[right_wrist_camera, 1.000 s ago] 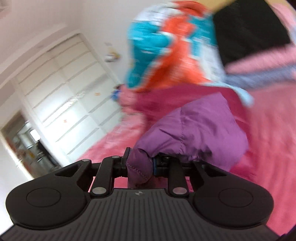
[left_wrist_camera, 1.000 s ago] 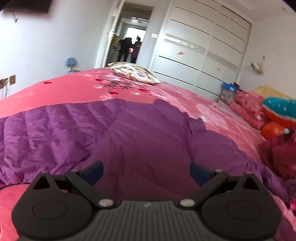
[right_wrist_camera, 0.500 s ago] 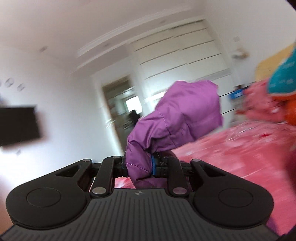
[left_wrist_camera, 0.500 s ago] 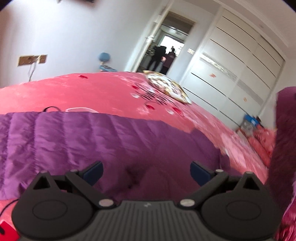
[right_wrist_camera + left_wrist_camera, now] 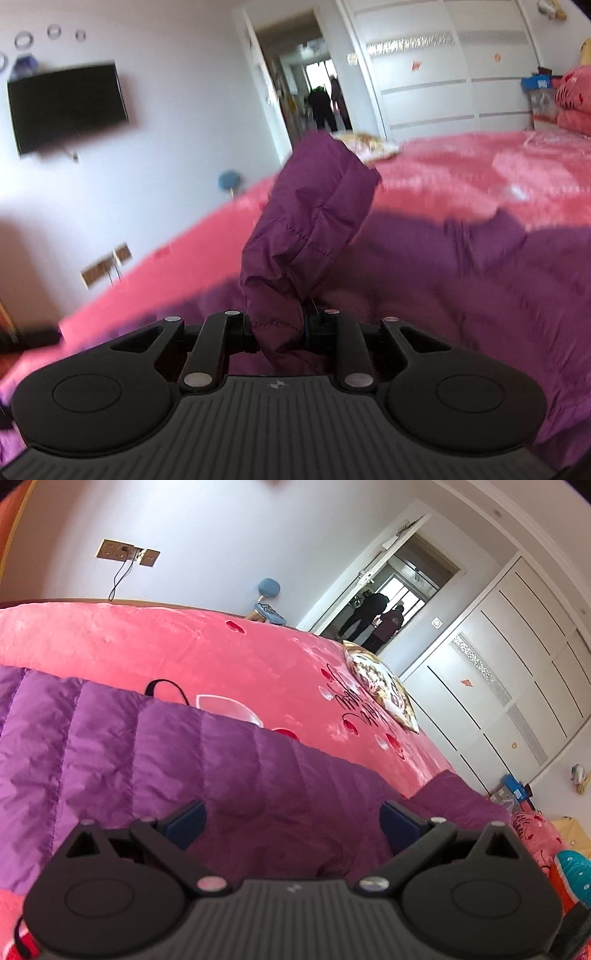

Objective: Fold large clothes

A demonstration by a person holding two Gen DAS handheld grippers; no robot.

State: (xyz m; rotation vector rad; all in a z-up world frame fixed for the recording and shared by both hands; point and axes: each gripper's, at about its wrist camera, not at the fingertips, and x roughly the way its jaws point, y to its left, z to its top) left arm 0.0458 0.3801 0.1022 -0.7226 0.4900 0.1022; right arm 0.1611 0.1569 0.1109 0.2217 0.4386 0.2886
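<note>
A purple quilted down jacket [image 5: 147, 760] lies spread over the pink bedcover [image 5: 184, 653]. My left gripper [image 5: 291, 819] hovers just above its body, jaws wide open, with nothing between the blue pads [image 5: 184, 818]. In the right wrist view, my right gripper [image 5: 277, 328] pinches the jacket's sleeve [image 5: 314, 229]. The sleeve stands up bunched above the fingers, over the jacket's body [image 5: 480, 280]. The right jaws are opening slightly while the sleeve fabric is still pressed between them.
A patterned pillow [image 5: 384, 686] lies at the bed's far side. Two people stand in the open doorway [image 5: 380, 616] beside a white wardrobe [image 5: 509, 672]. A television [image 5: 66, 107] hangs on the wall. A black cable [image 5: 166, 686] lies at the jacket's far edge. Folded pink bedding [image 5: 572, 99] is stacked at the right.
My right gripper swung the sleeve from the bedding pile side across and down over the jacket's body. The left gripper shifted sideways and rolled, still open.
</note>
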